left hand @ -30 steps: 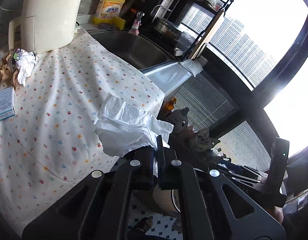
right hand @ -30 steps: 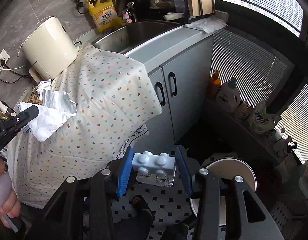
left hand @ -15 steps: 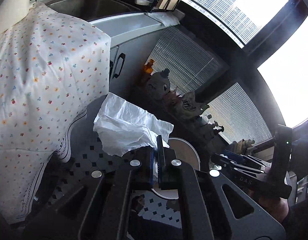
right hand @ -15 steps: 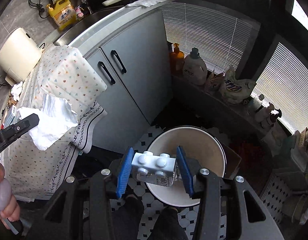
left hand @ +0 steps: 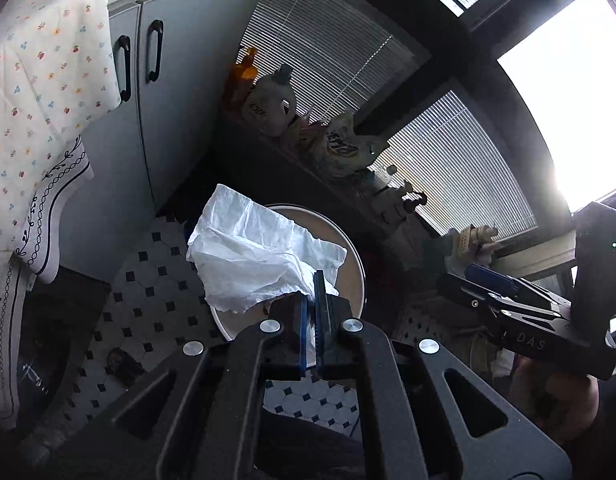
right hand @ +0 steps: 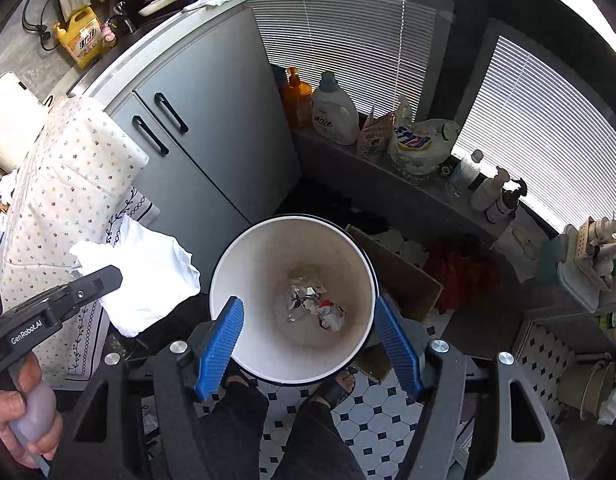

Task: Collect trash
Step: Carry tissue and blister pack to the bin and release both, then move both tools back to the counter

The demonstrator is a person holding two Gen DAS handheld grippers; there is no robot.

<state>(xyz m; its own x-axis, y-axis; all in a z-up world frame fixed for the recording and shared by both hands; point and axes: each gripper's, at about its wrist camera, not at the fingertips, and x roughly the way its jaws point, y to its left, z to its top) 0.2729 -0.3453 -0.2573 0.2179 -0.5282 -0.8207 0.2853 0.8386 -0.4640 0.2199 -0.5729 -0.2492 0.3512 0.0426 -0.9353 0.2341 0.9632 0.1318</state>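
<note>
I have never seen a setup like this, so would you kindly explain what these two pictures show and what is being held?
There is no robot: a person holds a two-finger gripper in each hand, each with a fisheye camera looking along its fingers. The left camera shows the left gripper shut on a crumpled white tissue, partly over the white trash bin. The right camera looks straight down into that bin, which stands on the tiled floor and holds foil scraps and crumpled paper. The right gripper is open and holds nothing.

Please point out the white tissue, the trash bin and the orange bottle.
white tissue [left hand: 255, 256], left wrist view, crumpled middle.
trash bin [right hand: 227, 276], right wrist view, inner wall.
orange bottle [right hand: 297, 100], right wrist view, body.
</note>
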